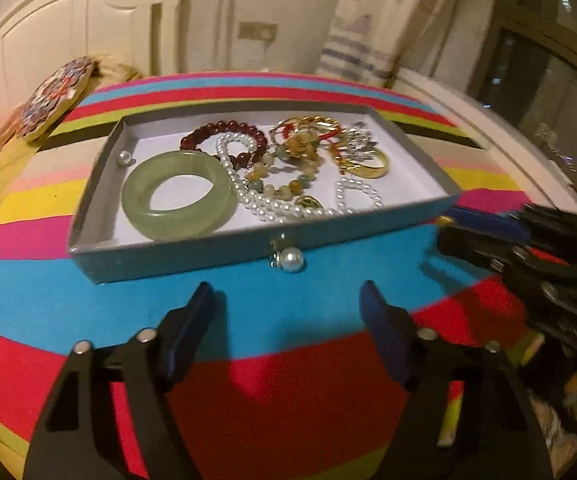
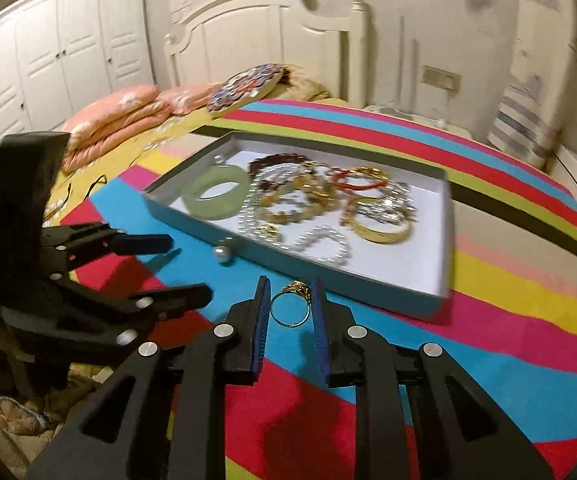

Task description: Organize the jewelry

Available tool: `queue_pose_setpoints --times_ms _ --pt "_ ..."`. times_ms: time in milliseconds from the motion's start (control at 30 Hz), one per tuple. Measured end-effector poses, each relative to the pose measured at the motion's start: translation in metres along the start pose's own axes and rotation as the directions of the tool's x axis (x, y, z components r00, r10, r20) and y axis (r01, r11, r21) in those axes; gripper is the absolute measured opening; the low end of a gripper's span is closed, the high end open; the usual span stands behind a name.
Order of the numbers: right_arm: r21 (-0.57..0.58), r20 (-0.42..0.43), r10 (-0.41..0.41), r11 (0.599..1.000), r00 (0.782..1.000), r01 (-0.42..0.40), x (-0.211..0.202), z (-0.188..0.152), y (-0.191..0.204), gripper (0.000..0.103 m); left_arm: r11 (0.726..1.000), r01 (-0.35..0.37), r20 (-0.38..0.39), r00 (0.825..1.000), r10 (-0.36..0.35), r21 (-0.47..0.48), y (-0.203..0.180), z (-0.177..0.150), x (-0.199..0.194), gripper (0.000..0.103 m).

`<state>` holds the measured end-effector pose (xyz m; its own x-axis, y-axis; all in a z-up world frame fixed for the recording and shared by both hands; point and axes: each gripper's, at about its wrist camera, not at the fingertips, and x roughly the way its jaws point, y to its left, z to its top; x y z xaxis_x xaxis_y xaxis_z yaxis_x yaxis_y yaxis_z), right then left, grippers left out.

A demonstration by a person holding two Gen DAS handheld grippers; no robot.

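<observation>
A grey shallow box (image 1: 192, 256) (image 2: 372, 282) on the striped cloth holds a green jade bangle (image 1: 176, 196) (image 2: 216, 196), a dark red bead bracelet (image 1: 224, 136), pearl strands (image 1: 272, 200) (image 2: 320, 240) and gold pieces (image 1: 372, 164) (image 2: 380, 228). A pearl earring (image 1: 290, 260) (image 2: 224, 254) lies on the cloth against the box's front wall. My left gripper (image 1: 288, 300) (image 2: 176, 268) is open and empty, just short of the earring. My right gripper (image 2: 290, 292) (image 1: 448, 224) is shut on a gold ring (image 2: 290, 306), held just above the cloth in front of the box.
The striped cloth (image 1: 288, 360) covers a bed. Pink pillows (image 2: 120, 120) and a round patterned cushion (image 1: 56, 96) (image 2: 244, 86) lie at the far left. A white headboard (image 2: 264, 32) and wardrobe (image 2: 56, 52) stand behind.
</observation>
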<state>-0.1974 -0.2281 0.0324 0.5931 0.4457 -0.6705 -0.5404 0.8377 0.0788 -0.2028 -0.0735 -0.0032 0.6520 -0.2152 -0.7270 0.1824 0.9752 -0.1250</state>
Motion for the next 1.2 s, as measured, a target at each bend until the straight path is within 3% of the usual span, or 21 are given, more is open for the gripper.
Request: queue_pose_setpoints --times_ms 100,300,433,833,1200 --pt "0.016 0.007 0.015 1.0 1.0 -0.015 0.0 -0.003 -0.005 0.02 0.999 -0.049 -0.004 0.999 0.049 -0.011 -0.006 0.009 0.01 0.056" --pt "0.032 0.023 0.049 0.998 0.999 -0.05 -0.005 -0.01 -0.009 0.02 0.987 -0.159 -0.008 0.987 0.159 -0.005 -0.011 0.013 0.016 0.043" --pt "0.039 0.02 0.06 0.997 0.998 -0.061 -0.004 -0.013 -0.01 0.02 0.983 -0.183 -0.011 0.983 0.183 -0.018 -0.007 0.012 0.015 0.02" --pt "0.028 0.018 0.056 0.998 0.998 -0.057 -0.003 -0.011 -0.009 0.02 0.995 -0.101 0.002 0.995 0.101 -0.02 -0.006 0.002 0.002 0.019" --pt "-0.008 0.088 0.017 1.0 0.996 -0.017 -0.021 0.015 -0.005 0.02 0.993 -0.103 0.174 0.98 0.092 0.053 -0.026 0.024 -0.053 0.019"
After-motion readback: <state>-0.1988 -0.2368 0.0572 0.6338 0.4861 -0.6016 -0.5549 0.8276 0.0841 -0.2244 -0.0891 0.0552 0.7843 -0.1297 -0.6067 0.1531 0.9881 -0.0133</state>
